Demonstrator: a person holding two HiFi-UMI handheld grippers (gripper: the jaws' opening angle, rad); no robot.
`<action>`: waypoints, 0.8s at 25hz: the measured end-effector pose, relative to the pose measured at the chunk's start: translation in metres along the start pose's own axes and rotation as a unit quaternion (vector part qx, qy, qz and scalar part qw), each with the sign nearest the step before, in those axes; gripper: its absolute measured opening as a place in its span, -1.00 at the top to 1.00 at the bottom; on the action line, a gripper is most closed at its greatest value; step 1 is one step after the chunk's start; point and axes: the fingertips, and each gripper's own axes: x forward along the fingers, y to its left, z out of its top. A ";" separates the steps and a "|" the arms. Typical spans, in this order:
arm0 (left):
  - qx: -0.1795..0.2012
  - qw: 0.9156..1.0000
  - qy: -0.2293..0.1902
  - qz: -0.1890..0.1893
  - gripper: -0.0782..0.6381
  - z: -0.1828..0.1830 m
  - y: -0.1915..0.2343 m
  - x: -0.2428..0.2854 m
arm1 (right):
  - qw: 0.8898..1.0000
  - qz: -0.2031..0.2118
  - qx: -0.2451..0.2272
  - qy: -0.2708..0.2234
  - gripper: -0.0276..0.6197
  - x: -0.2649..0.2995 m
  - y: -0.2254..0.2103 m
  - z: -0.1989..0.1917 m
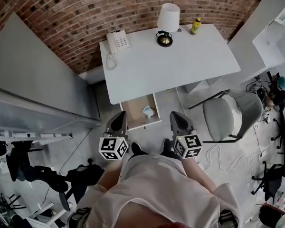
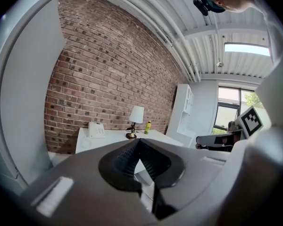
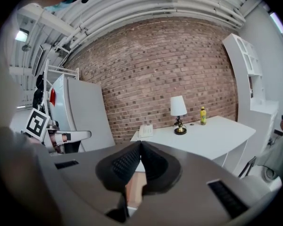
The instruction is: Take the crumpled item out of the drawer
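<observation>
A wooden drawer stands pulled out from the front of the white desk. Inside it, near its right side, lies a crumpled white and pale blue item. My left gripper hangs shut just in front of the drawer's left corner, with nothing between its jaws. My right gripper is shut and empty too, a little right of the drawer. In both gripper views the black pads meet at their tips, and the desk lies ahead.
On the desk stand a white telephone, a lamp with a white shade and a yellow bottle. A grey office chair stands right of the drawer. A grey cabinet fills the left. Cables lie on the floor at the right.
</observation>
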 end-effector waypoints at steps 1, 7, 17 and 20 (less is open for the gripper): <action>-0.003 1.000 0.001 0.002 0.76 -0.002 -0.003 0.000 | 1.000 0.002 0.002 0.003 0.89 0.000 -0.002 -0.002; -0.012 1.000 -0.006 0.025 0.76 -0.015 -0.014 -0.008 | 0.999 0.021 0.000 0.027 0.89 0.002 -0.007 -0.016; -0.011 0.998 0.060 0.019 0.76 -0.080 -0.003 -0.002 | 0.996 0.032 0.005 0.079 0.89 0.025 -0.018 -0.072; -0.018 0.997 0.073 0.011 0.76 -0.096 -0.003 0.001 | 0.996 0.020 -0.013 0.090 0.89 0.026 -0.022 -0.084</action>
